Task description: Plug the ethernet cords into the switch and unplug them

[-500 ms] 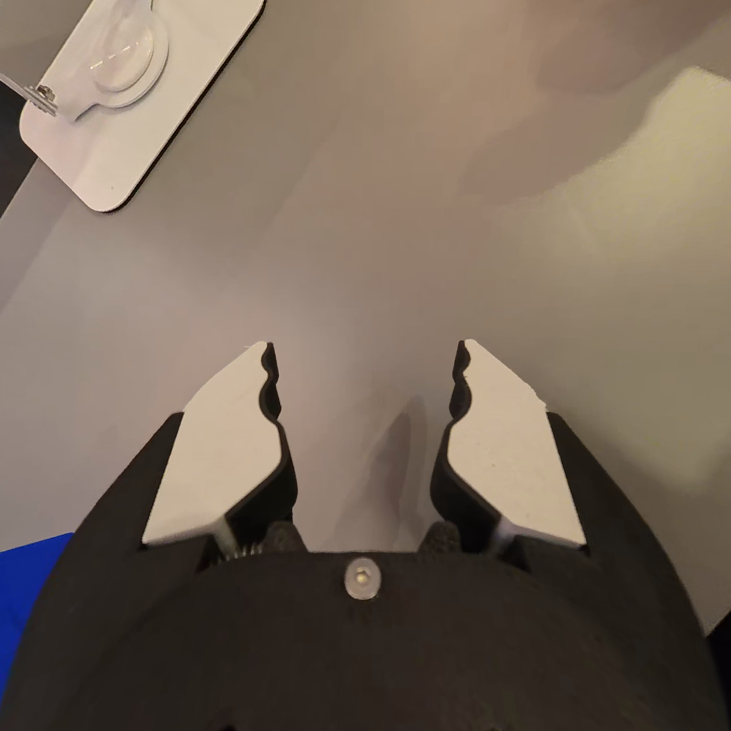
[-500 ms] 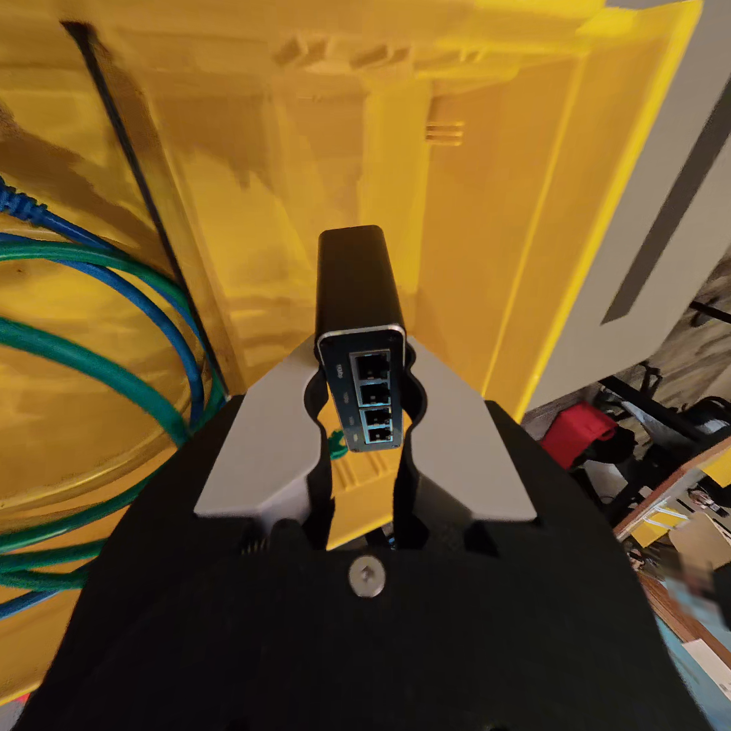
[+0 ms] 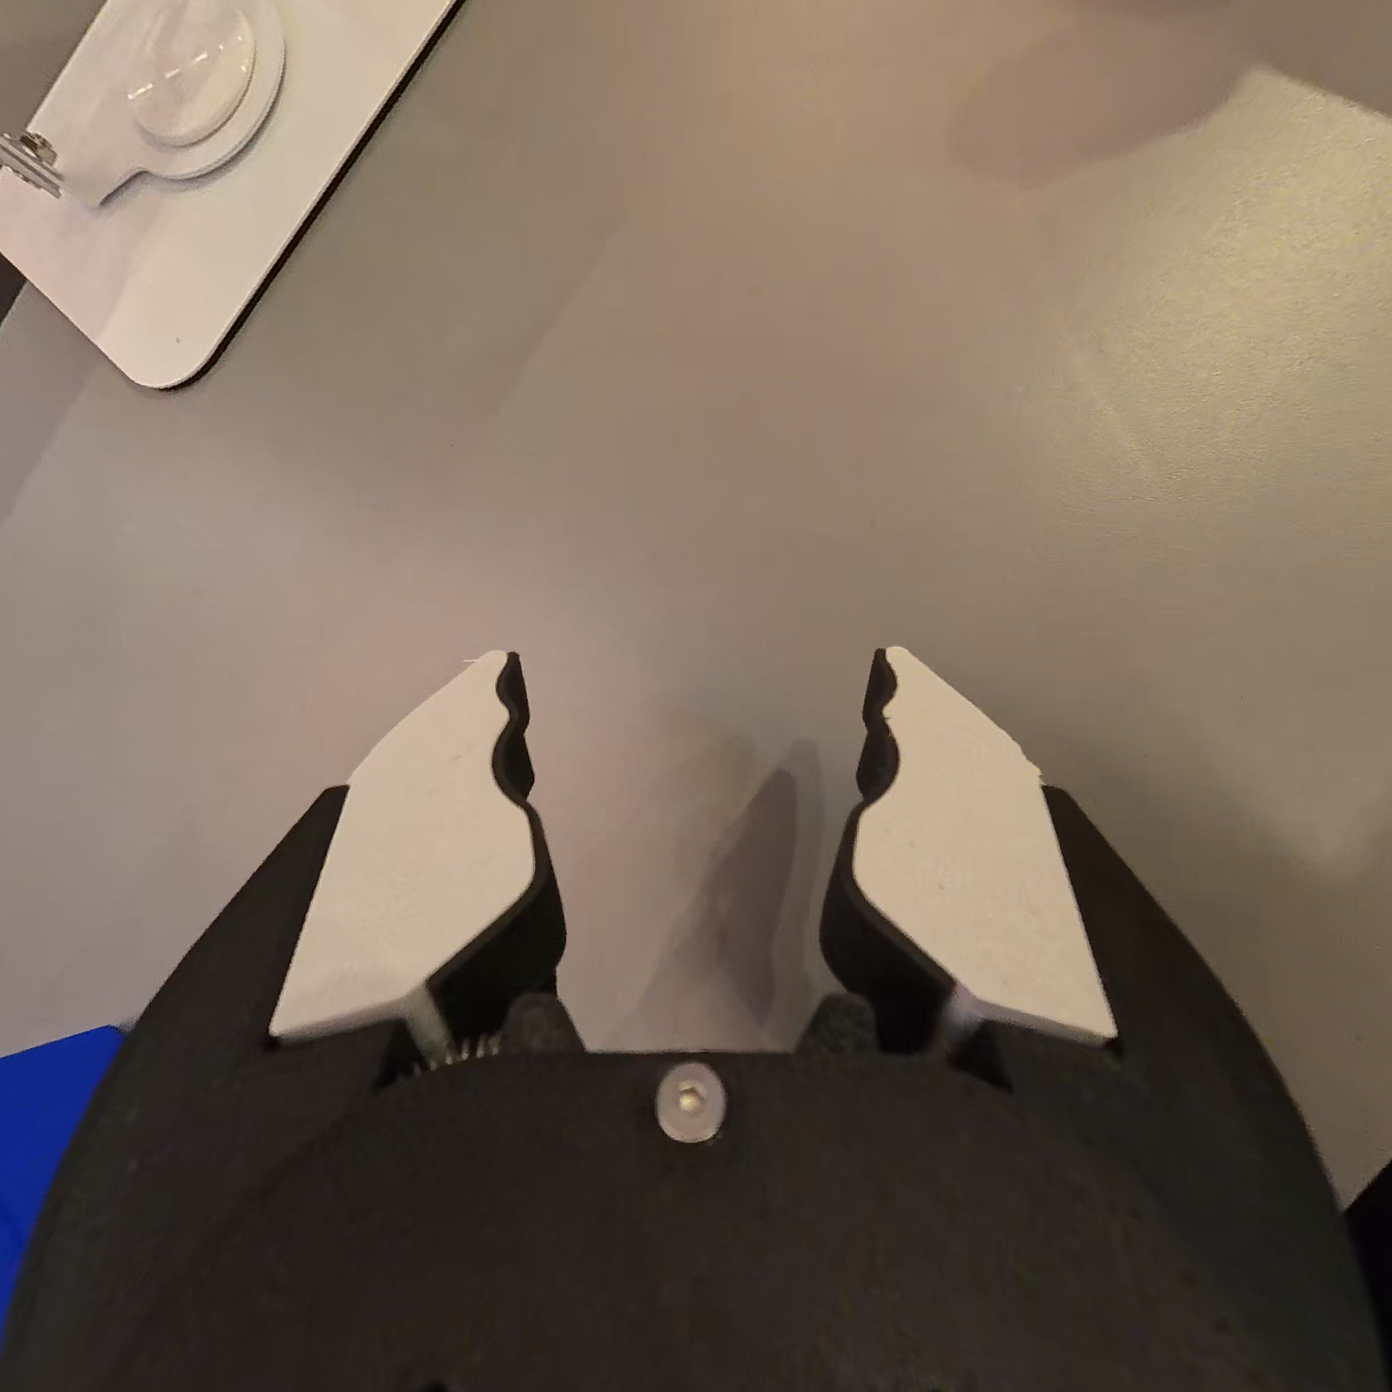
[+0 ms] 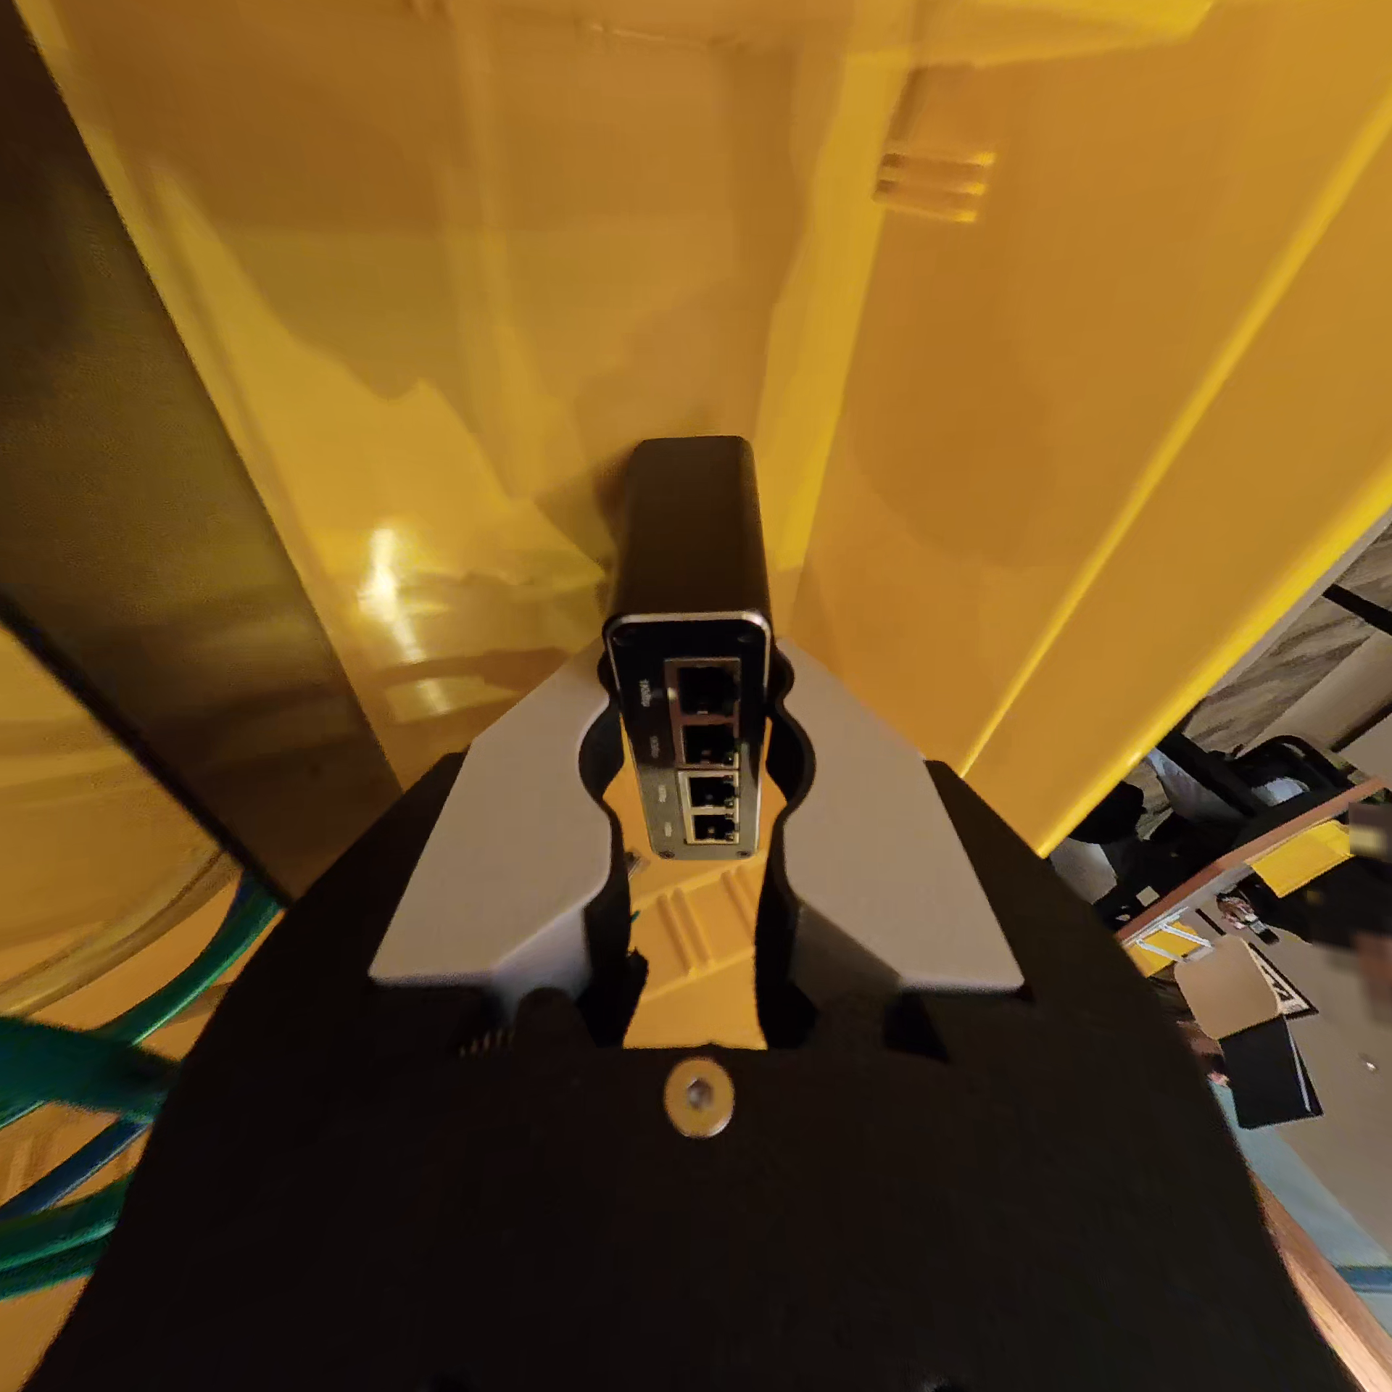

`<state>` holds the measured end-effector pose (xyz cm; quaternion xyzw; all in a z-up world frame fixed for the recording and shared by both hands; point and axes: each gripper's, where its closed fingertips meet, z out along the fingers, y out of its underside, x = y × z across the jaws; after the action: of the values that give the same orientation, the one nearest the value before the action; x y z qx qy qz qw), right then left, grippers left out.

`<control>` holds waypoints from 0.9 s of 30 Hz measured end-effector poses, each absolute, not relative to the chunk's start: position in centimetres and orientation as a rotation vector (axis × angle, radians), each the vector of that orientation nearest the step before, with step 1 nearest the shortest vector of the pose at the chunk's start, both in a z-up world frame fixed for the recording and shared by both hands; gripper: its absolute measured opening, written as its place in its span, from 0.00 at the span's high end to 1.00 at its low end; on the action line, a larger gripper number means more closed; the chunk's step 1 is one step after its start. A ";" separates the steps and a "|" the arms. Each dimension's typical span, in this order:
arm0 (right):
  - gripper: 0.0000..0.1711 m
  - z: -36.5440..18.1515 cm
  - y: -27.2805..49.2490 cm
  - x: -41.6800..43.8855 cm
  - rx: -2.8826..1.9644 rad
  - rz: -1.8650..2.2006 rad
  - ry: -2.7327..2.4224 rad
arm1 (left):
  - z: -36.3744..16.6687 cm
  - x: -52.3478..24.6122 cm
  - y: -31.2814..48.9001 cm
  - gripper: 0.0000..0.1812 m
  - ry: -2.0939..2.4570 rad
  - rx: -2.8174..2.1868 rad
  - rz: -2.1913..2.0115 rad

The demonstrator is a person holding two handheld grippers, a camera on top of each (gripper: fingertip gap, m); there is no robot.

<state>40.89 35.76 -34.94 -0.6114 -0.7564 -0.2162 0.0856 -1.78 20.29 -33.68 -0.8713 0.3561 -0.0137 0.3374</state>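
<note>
A: Where is the switch (image 4: pixel 689 602) sitting?

B: The right gripper (image 4: pixel 693 753) is clamping it by its sides, ports facing the camera and all empty, inside the yellow bin (image 4: pixel 1017 452).

A: And the left gripper (image 3: pixel 697 723)?

B: It is hanging wide apart over the grey table (image 3: pixel 678 377), holding nothing.

A: So keep the switch level and squarely pinched while lifting, clear of the green cable (image 4: pixel 68 1069).

My right gripper (image 4: pixel 694 742) had pale grey fingers on a black body; the switch (image 4: pixel 689 595) was black, the bin (image 4: pixel 979 452) yellow, the cords (image 4: pixel 68 1069) green and blue at near left.
</note>
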 end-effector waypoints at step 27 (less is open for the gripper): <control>0.61 -20.2 29.7 48.0 -2.051 -0.333 -1.318 | -19.7 -14.1 20.0 0.50 0.648 -2.074 0.256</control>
<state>48.00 29.66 -20.17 -0.7858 -0.5047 -0.1276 0.3340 -14.14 20.01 -19.75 -0.8421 0.2632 0.1040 0.4590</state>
